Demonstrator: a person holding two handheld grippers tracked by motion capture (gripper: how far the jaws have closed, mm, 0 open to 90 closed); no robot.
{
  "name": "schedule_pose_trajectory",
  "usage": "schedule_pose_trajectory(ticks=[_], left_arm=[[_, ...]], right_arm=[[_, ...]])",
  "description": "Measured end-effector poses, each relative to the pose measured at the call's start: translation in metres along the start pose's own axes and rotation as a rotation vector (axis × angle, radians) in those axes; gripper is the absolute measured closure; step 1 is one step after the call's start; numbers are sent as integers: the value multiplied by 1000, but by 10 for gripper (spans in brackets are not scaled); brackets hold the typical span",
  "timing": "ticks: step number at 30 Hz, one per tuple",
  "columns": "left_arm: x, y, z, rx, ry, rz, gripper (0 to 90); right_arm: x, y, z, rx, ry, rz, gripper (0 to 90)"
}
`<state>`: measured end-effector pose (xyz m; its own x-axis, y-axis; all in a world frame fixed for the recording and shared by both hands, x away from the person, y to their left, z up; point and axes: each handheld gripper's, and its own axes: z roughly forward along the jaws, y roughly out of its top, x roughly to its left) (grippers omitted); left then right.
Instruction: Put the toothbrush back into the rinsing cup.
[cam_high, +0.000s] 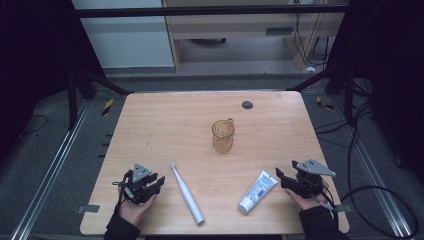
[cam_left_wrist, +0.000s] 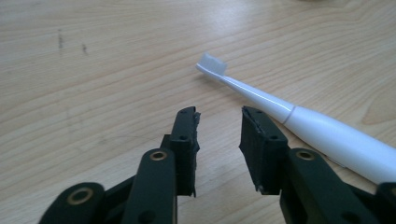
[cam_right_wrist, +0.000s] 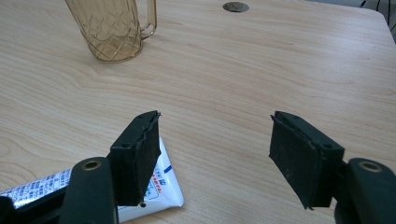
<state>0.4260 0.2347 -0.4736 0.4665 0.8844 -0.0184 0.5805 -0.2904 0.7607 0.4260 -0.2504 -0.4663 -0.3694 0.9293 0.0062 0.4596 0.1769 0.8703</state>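
A white electric toothbrush (cam_high: 186, 192) lies on the wooden table (cam_high: 165, 125) near the front, head pointing away. My left gripper (cam_high: 159, 181) rests just left of it, held in a hand. In the left gripper view its jaws (cam_left_wrist: 218, 116) stand a narrow gap apart with nothing between them, and the toothbrush (cam_left_wrist: 327, 135) lies just to their right. A white and blue toothpaste tube (cam_high: 258, 191) lies at the front right. My right gripper (cam_high: 280, 178) sits open beside it; in the right gripper view the tube (cam_right_wrist: 168, 184) shows behind the left jaw of that gripper (cam_right_wrist: 215, 121).
An amber see-through cup (cam_high: 223, 136) with a handle stands upright at the table's middle, also in the right gripper view (cam_right_wrist: 112, 28). A round grey grommet (cam_high: 247, 105) sits near the far edge. Cables and metal rails run along the floor on both sides.
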Motion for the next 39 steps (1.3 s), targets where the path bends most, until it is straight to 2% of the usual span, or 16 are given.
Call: schedule_pose_trajectory(ticks=[1,2,3,8,19,27,39], left_arm=[[-1,0,1,5,-5,2,683],[-4,-1,2,14,-33,7,722],[-5,-1,3,22,-43,14,742],[-13,-2,8,45,-83,27,796],[-27,-1,14,64,-107,74,879],[-35,1,20,78,-117,94,885],[-37,4,29,88,-116,105,887]], right_arm=[[0,0,0,0,1,0,332],[0,0,0,1,2,2,332],[0,0,1,2,1,-1,332],[1,0,1,6,8,7,332],[1,-1,3,5,7,-11,332],[3,-1,4,10,10,-12,331],[3,-1,5,10,7,-20,330]])
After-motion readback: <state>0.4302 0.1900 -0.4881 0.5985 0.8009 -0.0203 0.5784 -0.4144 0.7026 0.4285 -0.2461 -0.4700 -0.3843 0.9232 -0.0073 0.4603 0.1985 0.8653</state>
